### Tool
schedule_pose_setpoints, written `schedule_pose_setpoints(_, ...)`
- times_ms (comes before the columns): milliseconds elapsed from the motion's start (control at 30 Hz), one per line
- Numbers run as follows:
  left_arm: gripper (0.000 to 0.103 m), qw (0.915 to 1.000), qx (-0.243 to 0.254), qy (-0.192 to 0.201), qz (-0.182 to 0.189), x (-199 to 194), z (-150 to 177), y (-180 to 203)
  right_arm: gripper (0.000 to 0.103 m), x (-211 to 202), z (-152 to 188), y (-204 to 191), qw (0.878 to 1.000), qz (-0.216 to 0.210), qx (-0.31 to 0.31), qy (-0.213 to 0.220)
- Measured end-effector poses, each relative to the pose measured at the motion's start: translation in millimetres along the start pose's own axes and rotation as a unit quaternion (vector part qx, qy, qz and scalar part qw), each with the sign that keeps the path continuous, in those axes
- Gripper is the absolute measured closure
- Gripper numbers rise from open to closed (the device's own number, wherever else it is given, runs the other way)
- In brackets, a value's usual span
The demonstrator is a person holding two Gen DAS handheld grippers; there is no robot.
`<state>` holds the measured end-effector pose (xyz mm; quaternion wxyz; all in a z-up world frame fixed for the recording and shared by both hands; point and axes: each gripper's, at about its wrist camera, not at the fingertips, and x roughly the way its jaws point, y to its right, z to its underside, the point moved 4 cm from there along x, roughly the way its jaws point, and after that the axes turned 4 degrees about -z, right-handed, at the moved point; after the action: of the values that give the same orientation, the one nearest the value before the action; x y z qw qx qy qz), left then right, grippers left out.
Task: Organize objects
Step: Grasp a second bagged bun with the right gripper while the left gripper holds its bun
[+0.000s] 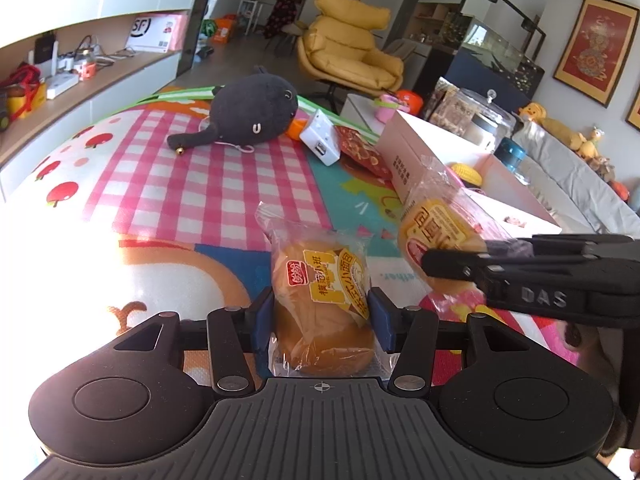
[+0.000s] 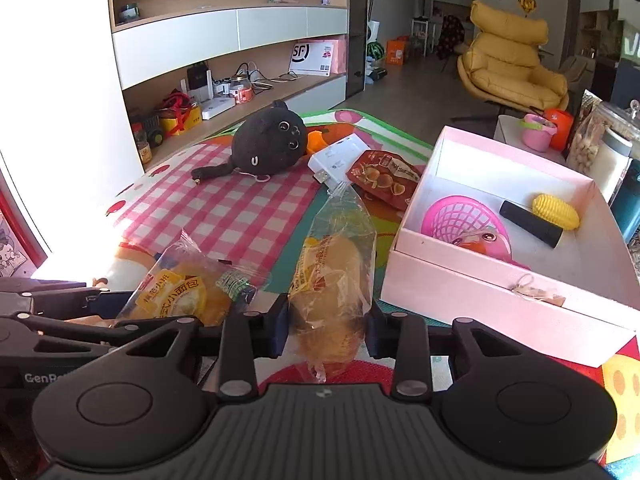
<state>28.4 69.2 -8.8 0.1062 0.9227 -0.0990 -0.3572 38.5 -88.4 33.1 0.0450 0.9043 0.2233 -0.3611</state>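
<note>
Two buns in hand: each gripper carries one wrapped bread bun above the play mat (image 2: 240, 216).
Left gripper (image 1: 322, 312): fingers clamped on the left bun (image 1: 320, 300), pads pressing both flanks of the wrapper.
Right gripper (image 2: 326, 320): fingers clamped on the right bun (image 2: 332, 280), wrapper tail pointing away from the camera; seen side-on in the left wrist view (image 1: 436, 264).
Step in hand: judged to be the carry stage, both buns lifted and not yet placed.
Next move: the right bun sits just beside the near left corner of the pink box (image 2: 460, 300); it would need to clear the near wall, travel over the interior, then be let go. The left bun would follow.
Box contents: pink mesh basket (image 2: 460, 216) at the near left, black cylinder (image 2: 530, 223) in the middle, yellow toy corn (image 2: 556, 211) toward the far right; bare floor remains at the near right.
Outside the box: black plush (image 2: 272, 144), white adapter (image 2: 336, 160) and red snack packet (image 2: 384, 178) lie on the mat.
Risk: the slack wrappers may catch on the box rim.
</note>
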Motion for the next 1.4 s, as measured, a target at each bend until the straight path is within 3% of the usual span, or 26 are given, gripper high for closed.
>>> schedule_pose_setpoints(233, 0.049, 0.9999, 0.001, -0.007, -0.012, -3.1, 1.0, 5.2, 0.069, -35.4, 28.3, 8.5, 0.996, -0.06, 0.06, -0.025)
schedule_pose_setpoints(300, 0.049, 0.9998, 0.006, -0.009, -0.019, -3.4, 1.0, 8.1, 0.066, -43.1, 37.8, 15.1, 0.996, -0.056, 0.064, -0.026)
schedule_pose_setpoints(367, 0.049, 0.9994, 0.016, -0.01, -0.028, -3.9, 0.8, 12.1, 0.044, -49.9, 45.1, 21.0, 0.999, -0.012, 0.052, -0.009)
schedule_pose_setpoints(467, 0.049, 0.9989, 0.028, -0.008, -0.037, -3.7, 0.7, 17.7, 0.034, -56.3, 52.5, 26.5, 0.999, 0.049, 0.017, 0.017)
schedule_pose_setpoints(667, 0.049, 0.998, 0.042, -0.007, -0.047, -3.9, 1.6, 21.4, 0.019, -47.3, 56.5, 22.9, 0.998, 0.048, -0.014, 0.023)
schedule_pose_setpoints(833, 0.048, 0.9976, 0.046, -0.006, -0.051, -4.6, 1.6, 23.4, 0.019, -17.8, 54.0, 23.1, 0.999, 0.045, -0.019, 0.003)
schedule_pose_setpoints(900, 0.048, 0.9976, 0.046, -0.006, -0.051, -4.9, 1.7, 23.8, 0.029, -12.3, 52.7, 24.2, 0.999, 0.036, -0.014, -0.006)
schedule_pose_setpoints(967, 0.048, 0.9977, 0.043, -0.007, -0.052, -4.5, 1.5, 24.0, 0.047, -17.6, 51.0, 20.7, 0.999, 0.035, -0.021, -0.006)
schedule_pose_setpoints(1400, 0.049, 0.9968, 0.037, 0.0, -0.07, -9.2, 6.9, 32.1, 0.049, -95.4, 54.3, 13.5, 0.998, 0.0, -0.043, 0.048)
